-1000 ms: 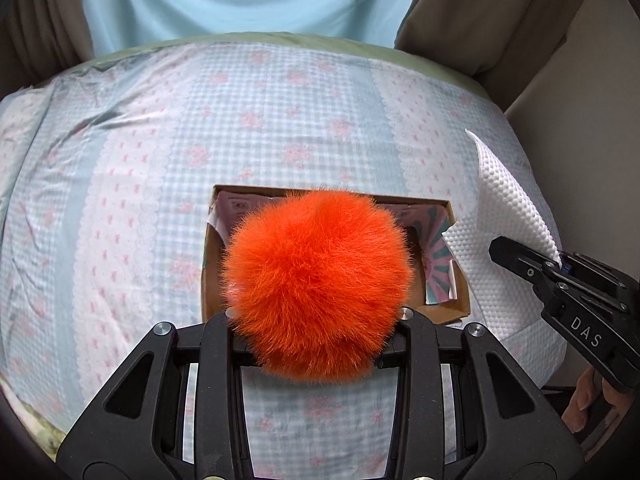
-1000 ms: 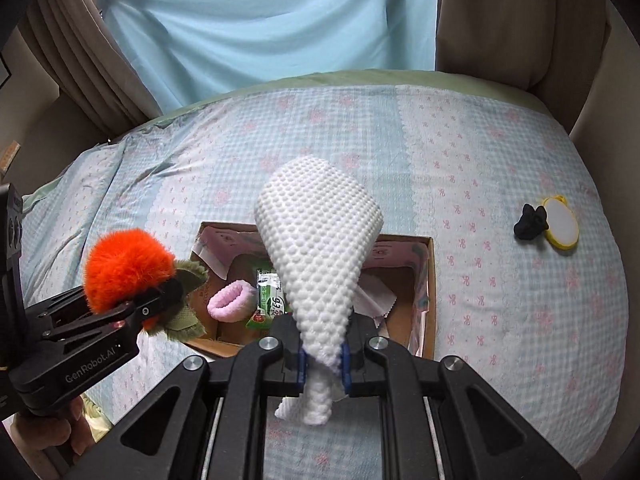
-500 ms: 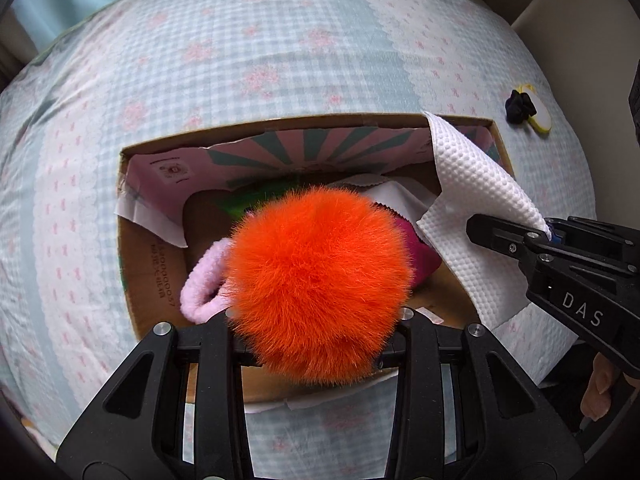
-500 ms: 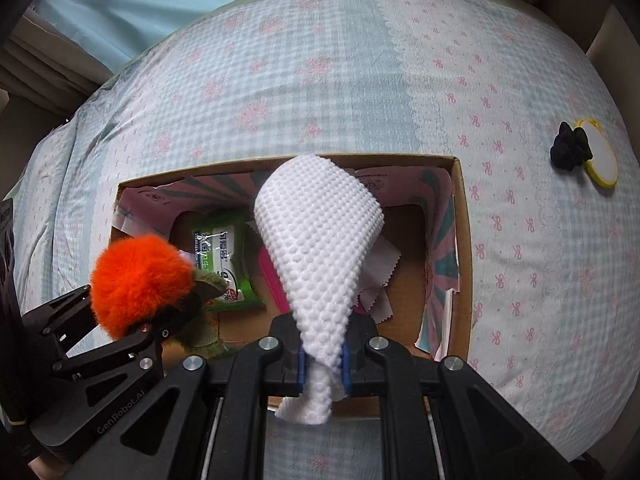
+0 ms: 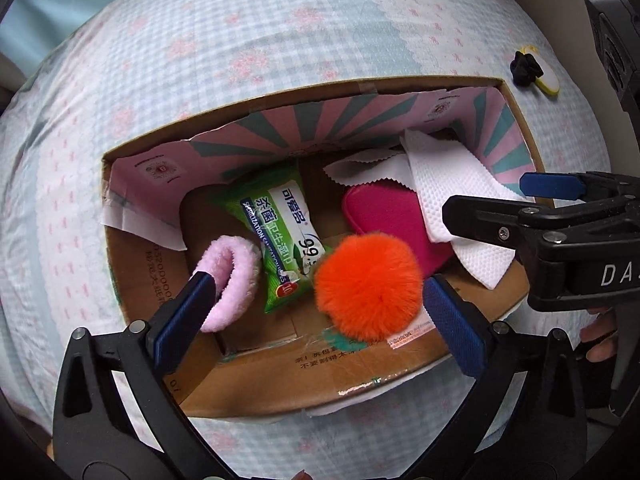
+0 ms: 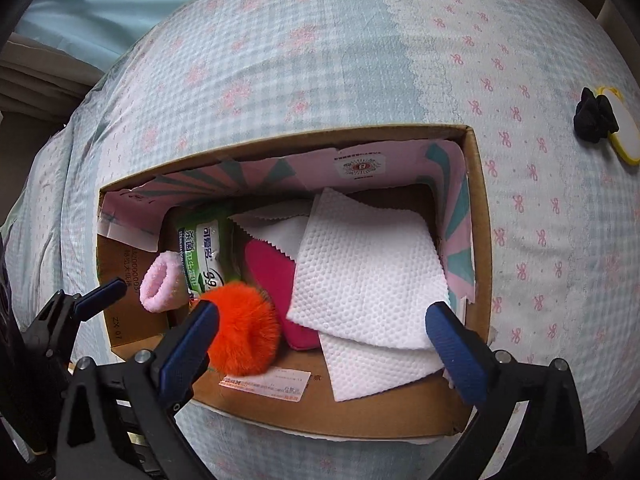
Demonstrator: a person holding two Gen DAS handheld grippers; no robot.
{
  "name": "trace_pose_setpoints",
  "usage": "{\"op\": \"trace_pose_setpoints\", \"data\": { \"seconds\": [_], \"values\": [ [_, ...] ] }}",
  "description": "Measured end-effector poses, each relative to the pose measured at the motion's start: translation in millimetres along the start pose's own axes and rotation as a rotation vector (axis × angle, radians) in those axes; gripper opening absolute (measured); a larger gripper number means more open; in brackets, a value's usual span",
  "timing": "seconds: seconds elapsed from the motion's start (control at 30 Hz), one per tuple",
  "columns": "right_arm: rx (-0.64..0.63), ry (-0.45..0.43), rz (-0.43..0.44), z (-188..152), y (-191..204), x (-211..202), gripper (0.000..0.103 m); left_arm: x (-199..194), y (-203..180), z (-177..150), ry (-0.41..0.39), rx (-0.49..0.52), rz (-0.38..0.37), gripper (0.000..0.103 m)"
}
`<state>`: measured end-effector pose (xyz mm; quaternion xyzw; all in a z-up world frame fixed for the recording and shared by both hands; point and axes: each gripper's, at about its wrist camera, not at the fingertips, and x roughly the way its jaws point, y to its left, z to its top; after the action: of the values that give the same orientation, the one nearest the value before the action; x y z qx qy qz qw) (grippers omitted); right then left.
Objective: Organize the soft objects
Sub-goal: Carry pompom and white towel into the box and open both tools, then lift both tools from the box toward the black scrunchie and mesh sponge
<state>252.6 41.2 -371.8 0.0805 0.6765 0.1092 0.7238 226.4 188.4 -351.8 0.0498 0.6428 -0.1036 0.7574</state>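
An open cardboard box (image 5: 304, 384) (image 6: 478, 216) sits on the bed. Inside it lie an orange fluffy pom-pom (image 5: 368, 286) (image 6: 240, 330), a white textured paper towel (image 6: 368, 276) (image 5: 452, 188), a pink fuzzy ring (image 5: 232, 280) (image 6: 162, 282), a green wipes packet (image 5: 280, 236) (image 6: 204, 252) and a magenta pouch (image 5: 384, 212) (image 6: 268, 268). My left gripper (image 5: 320, 312) is open just above the pom-pom, which lies free between the fingers. My right gripper (image 6: 320, 340) is open above the towel, which lies loose in the box.
A black scrunchie (image 6: 594, 120) (image 5: 526, 68) and a yellow-rimmed oval item (image 6: 620, 132) lie on the checked bedspread (image 6: 360, 60) to the right of the box. The right gripper body (image 5: 560, 232) shows at the right of the left wrist view.
Both grippers have moved down over the box and opened. The pom-pom and the paper towel have dropped out of them into the box.
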Motion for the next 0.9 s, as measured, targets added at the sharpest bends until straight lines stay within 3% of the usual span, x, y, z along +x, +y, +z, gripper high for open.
{"op": "trace_pose_setpoints", "data": {
  "seconds": [0.47,0.7,0.9],
  "values": [
    [-0.016,-0.085,0.016,-19,4,-33,0.103,-32,5,-15,-0.051,-0.054,0.014,0.103],
    [-0.062,-0.165,0.005,-32,18,-76,0.103,-76,5,-29,-0.131,-0.085,0.030,0.103],
    [-0.123,-0.291,-0.046,-55,30,-135,0.103,-125,3,-44,-0.216,-0.126,0.040,0.103]
  ]
}}
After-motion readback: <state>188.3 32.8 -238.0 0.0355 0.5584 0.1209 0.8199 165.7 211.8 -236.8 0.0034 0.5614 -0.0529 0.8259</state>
